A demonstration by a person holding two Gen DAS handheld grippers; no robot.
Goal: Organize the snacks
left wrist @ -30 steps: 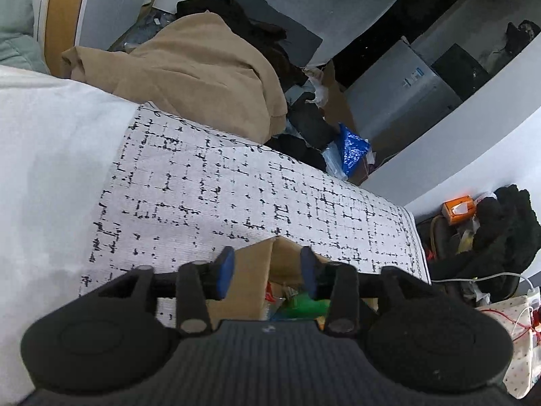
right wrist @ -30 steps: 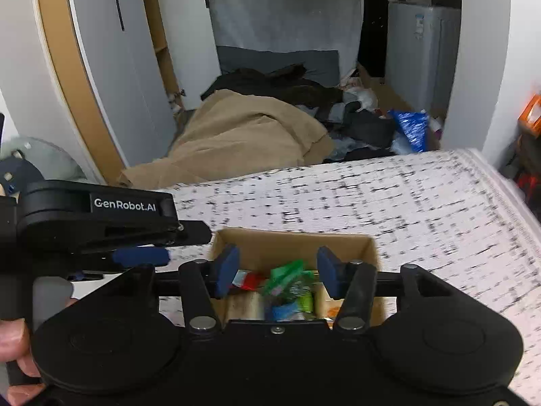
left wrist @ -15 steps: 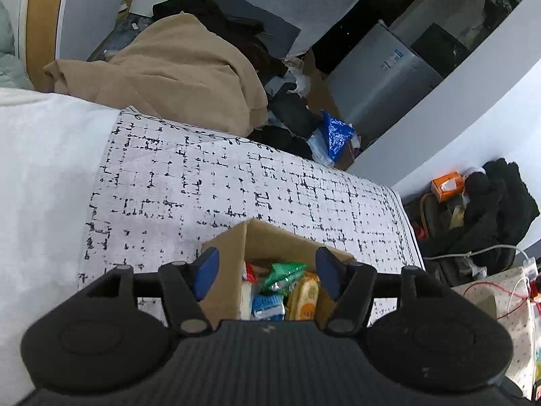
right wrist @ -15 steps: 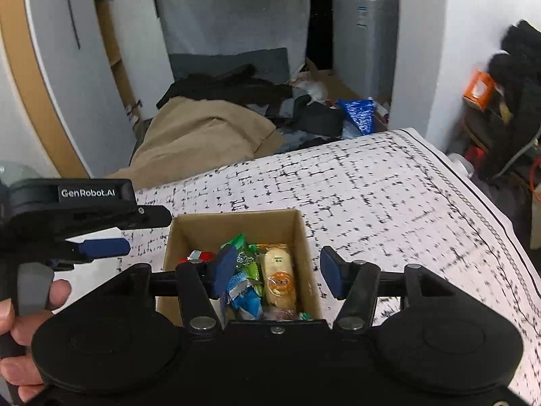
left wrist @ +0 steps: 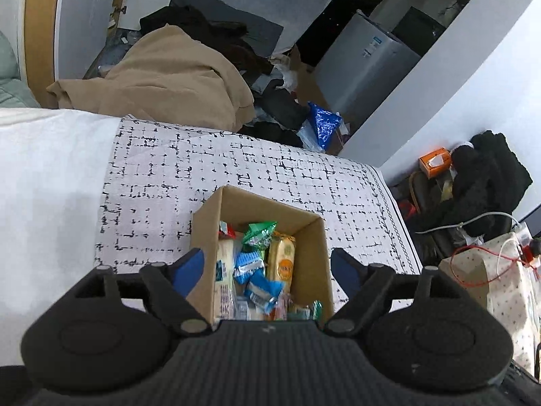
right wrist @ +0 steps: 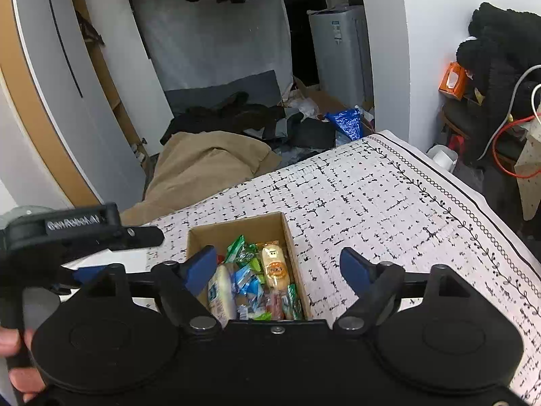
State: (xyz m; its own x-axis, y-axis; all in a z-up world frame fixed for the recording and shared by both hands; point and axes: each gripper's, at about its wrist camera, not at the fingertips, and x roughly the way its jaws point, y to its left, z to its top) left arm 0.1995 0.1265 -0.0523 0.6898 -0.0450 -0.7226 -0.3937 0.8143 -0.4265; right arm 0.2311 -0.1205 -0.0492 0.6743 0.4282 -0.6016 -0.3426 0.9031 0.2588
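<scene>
An open cardboard box (left wrist: 203, 230) stands on the black-and-white patterned cloth (left wrist: 169, 176). It holds several wrapped snacks: a green packet (left wrist: 260, 231), an orange bun packet (left wrist: 284, 264), blue packets (left wrist: 250, 267) and a white packet (left wrist: 225, 260). My left gripper (left wrist: 268, 269) hovers above the box's near end, its jaws opening, with nothing pressed between the blue pads. My right gripper (right wrist: 277, 267) also hangs over the box (right wrist: 236, 228), jaws opening and holding nothing. The green packet (right wrist: 241, 248) and the bun packet (right wrist: 275, 267) lie below it. The left tool's housing (right wrist: 72, 225) shows at the left.
A white sheet (left wrist: 50, 186) adjoins the cloth on the left. Beyond the far edge lie a tan blanket (left wrist: 169, 77), dark clothes and a blue bag (left wrist: 323, 125). A grey appliance (left wrist: 365, 57) stands behind. Black garments and an orange box (left wrist: 436, 162) sit right. A hand (right wrist: 13, 341) grips the left tool.
Both grippers have risen and drawn back from the box, and both pairs of jaws have spread wider. More of the box and its snacks now shows.
</scene>
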